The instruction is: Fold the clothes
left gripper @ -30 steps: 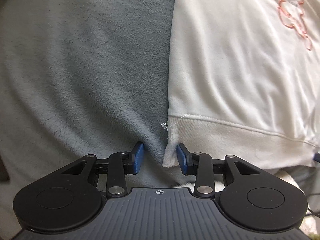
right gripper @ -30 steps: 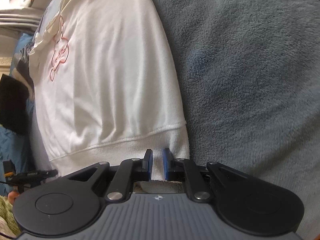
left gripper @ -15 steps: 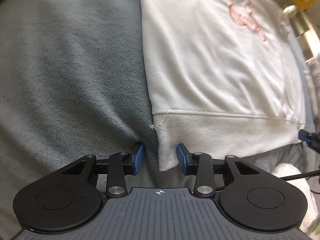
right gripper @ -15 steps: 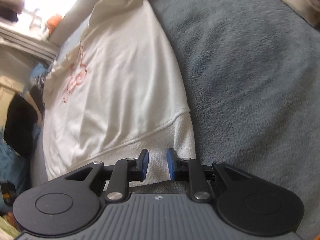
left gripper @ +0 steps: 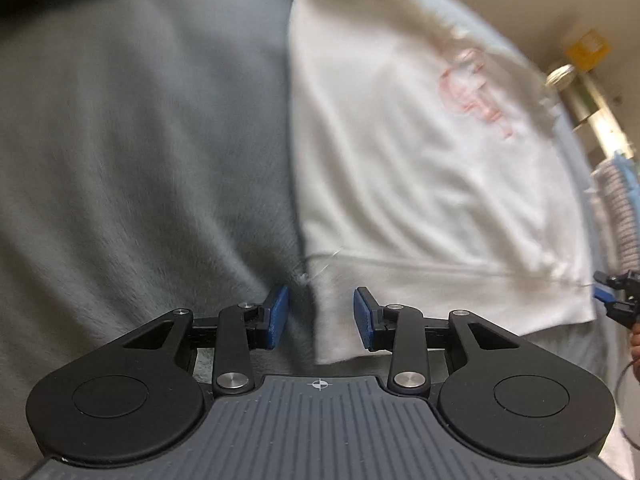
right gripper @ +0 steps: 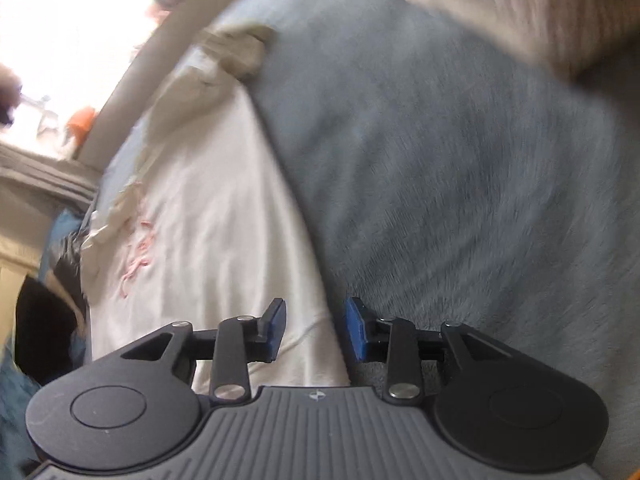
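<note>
white and soft, one sweatshirt (left gripper: 420, 184) lies flat on one grey fuzzy blanket (left gripper: 140, 168). i count one pink drawing (left gripper: 472, 88) on its chest. i have two tongs. my left gripper (left gripper: 320, 318) has its two blue pads (left gripper: 278, 312) apart, and the near left corner of the shirt's bottom band sits between them; the pads do not squeeze it. my right gripper (right gripper: 316, 330) is opening its jaws right now, and the other bottom corner of the same sweatshirt (right gripper: 224, 240) lies between its two blue pads, loose, with the shirt edge just beside the right-hand pad. the blanket (right gripper: 460, 200) fills the rest. both pictures are blurry.
</note>
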Motion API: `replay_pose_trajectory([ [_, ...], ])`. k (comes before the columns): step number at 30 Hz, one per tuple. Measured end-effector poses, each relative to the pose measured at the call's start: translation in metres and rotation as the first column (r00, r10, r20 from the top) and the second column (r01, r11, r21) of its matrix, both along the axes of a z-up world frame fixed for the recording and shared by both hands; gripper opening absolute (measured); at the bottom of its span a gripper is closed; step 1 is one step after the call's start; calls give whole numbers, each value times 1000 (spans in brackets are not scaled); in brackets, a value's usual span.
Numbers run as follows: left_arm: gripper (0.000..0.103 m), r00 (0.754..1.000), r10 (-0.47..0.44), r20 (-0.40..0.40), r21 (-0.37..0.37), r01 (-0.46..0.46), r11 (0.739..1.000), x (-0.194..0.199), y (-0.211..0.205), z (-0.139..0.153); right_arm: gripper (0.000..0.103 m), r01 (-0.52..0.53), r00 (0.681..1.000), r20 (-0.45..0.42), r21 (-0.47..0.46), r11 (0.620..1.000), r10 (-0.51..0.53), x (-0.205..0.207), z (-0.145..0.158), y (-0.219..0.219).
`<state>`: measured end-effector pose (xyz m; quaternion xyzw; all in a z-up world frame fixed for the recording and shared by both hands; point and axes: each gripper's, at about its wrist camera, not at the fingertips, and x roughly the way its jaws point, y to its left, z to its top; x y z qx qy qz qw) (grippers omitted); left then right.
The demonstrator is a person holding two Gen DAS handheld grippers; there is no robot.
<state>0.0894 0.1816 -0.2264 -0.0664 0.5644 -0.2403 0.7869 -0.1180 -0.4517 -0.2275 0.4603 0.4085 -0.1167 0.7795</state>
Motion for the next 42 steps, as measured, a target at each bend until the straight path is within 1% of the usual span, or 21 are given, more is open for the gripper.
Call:
replay_pose_trajectory([
  [3, 36, 1000, -18, 7, -14, 18, 1000, -6, -6, 8, 36, 47, 999, -4, 98, 994, -47, -1, -18, -2],
  [5, 35, 1000, -28, -4, -18, 28, 999, -15, 0, 9, 36, 26, 1000, -4, 171, 985, -26, -9, -24, 5],
  [9, 34, 1000, 10, 21, 12, -11, 1000, -26, 7, 9, 32, 68, 997, 3, 233, 970, -71, -26, -34, 15],
  [10, 26, 999, 26, 28, 20, -26, 999, -28, 7, 10, 31, 73, 997, 1, 231, 970, -75, -27, -34, 15],
  [11, 17, 999, 31, 42, 38, -32, 999, -29, 5, 11, 25, 77, 997, -1, 228, 971, -79, -28, -35, 15],
  [12, 14, 998, 22, 63, 66, -26, 997, -31, 3, 13, 11, 65, 998, -7, 205, 977, -65, -25, -32, 16],
  [14, 5, 993, -16, 113, 126, 1, 992, -38, -5, 20, 6, 14, 1000, -29, 119, 993, -11, -17, -23, 23],
  [17, 3, 979, -81, 189, 219, 39, 975, -54, -15, 36, 5, -62, 998, -36, -39, 997, 60, -11, 5, 36],
  [18, 3, 979, -75, 189, 221, 32, 975, -55, -14, 38, 5, -68, 997, -39, -68, 995, 65, -12, 12, 39],
  [22, 2, 988, -6, 154, 195, -24, 980, -47, -11, 42, 5, -70, 994, -95, -87, 994, 62, -11, 13, 42],
  [24, 2, 985, 3, 174, 178, -35, 983, -45, -10, 54, 5, -68, 996, -63, -92, 993, 62, -17, 28, 45],
  [27, 2, 974, -18, 227, 174, -23, 985, -47, -10, 73, 4, -79, 997, 0, -125, 989, 79, -31, 58, 52],
  [29, 2, 976, -17, 219, 167, -20, 986, -46, -6, 78, 5, -68, 998, -20, -88, 994, 67, -35, 57, 49],
  [31, 2, 978, 2, 207, 134, -31, 990, -44, -2, 83, 5, -57, 998, -22, -57, 997, 56, -36, 58, 45],
  [32, 2, 977, 4, 214, 124, -31, 992, -44, 0, 87, 5, -60, 998, 18, -59, 996, 61, -35, 68, 46],
  [34, 2, 969, -9, 246, 123, -22, 992, -49, 2, 99, 5, -82, 991, 101, -104, 991, 93, -30, 94, 52],
  [35, 2, 971, -11, 240, 127, -20, 992, -50, 4, 97, 5, -92, 991, 86, -115, 989, 102, -30, 93, 53],
  [37, 2, 982, -2, 189, 129, -23, 991, -51, 8, 85, 5, -110, 992, 53, -131, 985, 117, -29, 91, 55],
  [39, 2, 992, -2, 129, 153, -17, 988, -52, 8, 66, 5, -90, 994, -59, -53, 995, 87, -35, 57, 49],
  [41, 2, 995, -18, 102, 182, 0, 983, -54, 6, 53, 5, -76, 987, -140, -19, 997, 73, -39, 33, 48],
  [42, 2, 994, -24, 103, 186, 4, 982, -55, 6, 52, 5, -74, 988, -137, -16, 997, 71, -39, 33, 48],
])
